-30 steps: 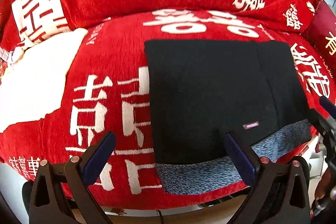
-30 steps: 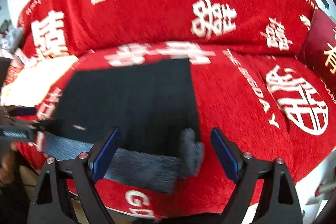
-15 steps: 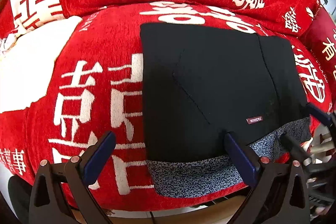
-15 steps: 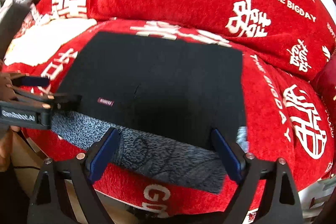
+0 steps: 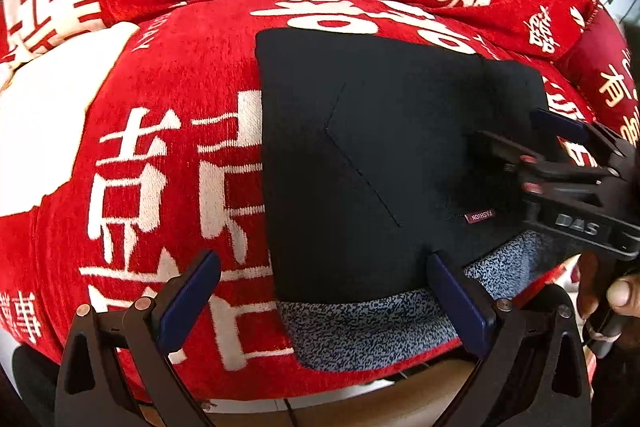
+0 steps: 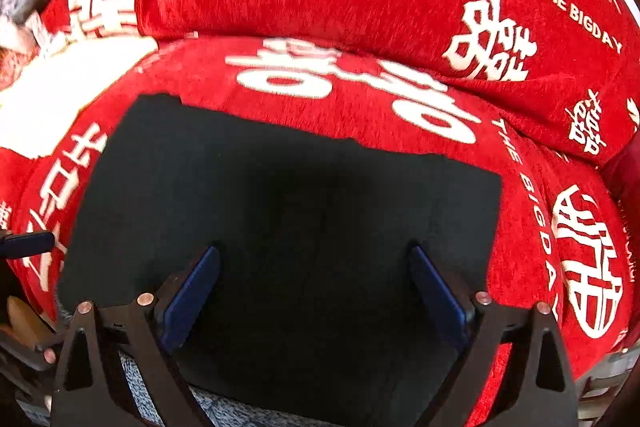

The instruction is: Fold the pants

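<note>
Pants [image 5: 372,163] lay flat on the red sofa cover [image 5: 192,75] printed with white characters, already doubled into a compact black rectangle, with a speckled grey band [image 5: 368,323] showing along the near edge at the front of the seat. We judged the folding well advanced, perhaps one more fold or a final smoothing left. Our left tongs [image 5: 320,301] stood wide apart and gripped nothing, poised over the near left corner of the bundle. Our right tongs [image 6: 314,293] had just been opening and also stood wide, poised over the black cloth with no fabric pinched between the pads. In the left view they reached in from the right edge.
</note>
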